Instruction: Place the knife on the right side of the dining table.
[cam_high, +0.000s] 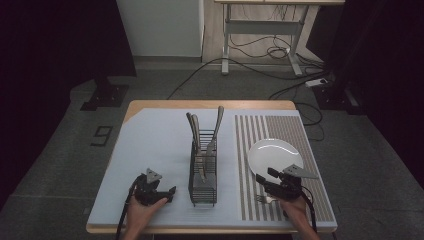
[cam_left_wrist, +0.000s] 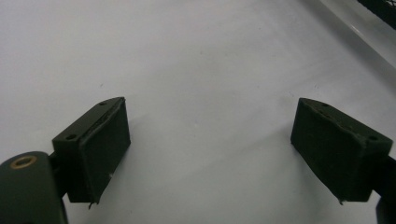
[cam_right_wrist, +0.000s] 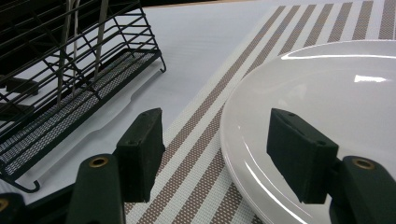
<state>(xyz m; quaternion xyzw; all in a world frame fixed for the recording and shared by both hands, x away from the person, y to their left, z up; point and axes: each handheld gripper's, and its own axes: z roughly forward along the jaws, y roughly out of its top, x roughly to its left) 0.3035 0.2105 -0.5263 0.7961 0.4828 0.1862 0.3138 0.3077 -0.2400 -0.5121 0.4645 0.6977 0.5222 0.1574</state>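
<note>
- High view puts the white plate (cam_high: 272, 155) on the striped placemat (cam_high: 300, 130), right of the wire rack (cam_high: 203, 172).
- Plate looks glazed, stiff, breakable and slick; I judge its near rim the place to pinch.
- My right gripper (cam_right_wrist: 215, 149) straddles that rim, jaws wide apart, holding nothing.
- A fork (cam_high: 264, 199) lies just beside it.
- My left gripper (cam_left_wrist: 210, 144) hangs open and empty over bare mat.
</note>
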